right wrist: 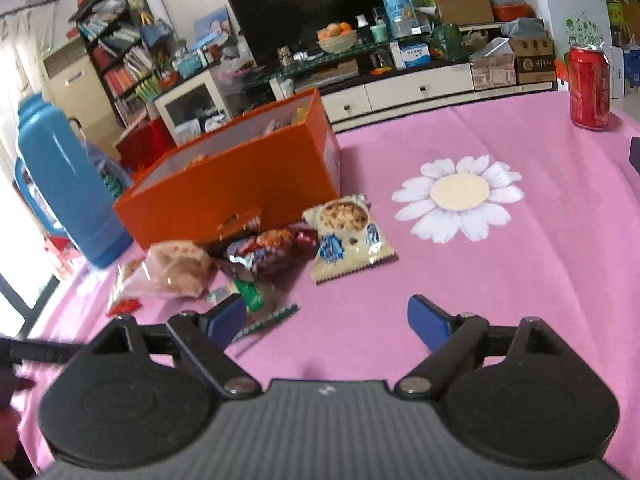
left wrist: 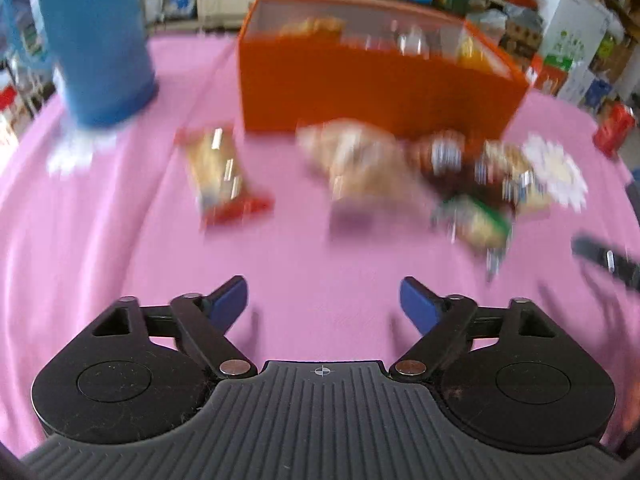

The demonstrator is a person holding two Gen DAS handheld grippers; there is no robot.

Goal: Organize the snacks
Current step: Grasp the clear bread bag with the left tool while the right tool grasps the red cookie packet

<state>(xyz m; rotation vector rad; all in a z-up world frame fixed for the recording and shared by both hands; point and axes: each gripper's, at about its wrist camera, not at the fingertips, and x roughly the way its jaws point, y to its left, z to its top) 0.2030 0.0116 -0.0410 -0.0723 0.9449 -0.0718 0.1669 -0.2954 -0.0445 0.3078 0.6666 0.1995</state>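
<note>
- The left gripper (left wrist: 323,300) hovers low over the pink tablecloth (left wrist: 120,240) with its blue-padded jaws spread wide and nothing between them; the right gripper (right wrist: 326,322) is likewise released and empty, so no snack is in hand at this moment.
- The snacks lie in a loose cluster on the cloth just in front of the orange box (right wrist: 240,184), probably the container they are meant to go into, since a few wrappers already show inside its open top.
- Nearest the box's front wall sit a clear bag of pale puffed pieces (right wrist: 176,270), a dark red foil packet (right wrist: 272,254) and a flat cream cookie packet (right wrist: 348,236) with crimped, serrated edges.
- A small green-ended wrapper (right wrist: 250,294) lies just beside the right gripper's left fingertip (right wrist: 228,318), which makes it the closest candidate for a pick.
- A red-ended biscuit packet (left wrist: 226,174) lies apart to the left; the left view is motion-blurred, so its print cannot be read.
- A blue plastic thermos (right wrist: 60,184) stands upright beside the box, and a red soda can (right wrist: 588,86) stands well apart near the far edge.
- The cloth looks soft and slightly wrinkled, with a printed white daisy (right wrist: 458,198).
</note>
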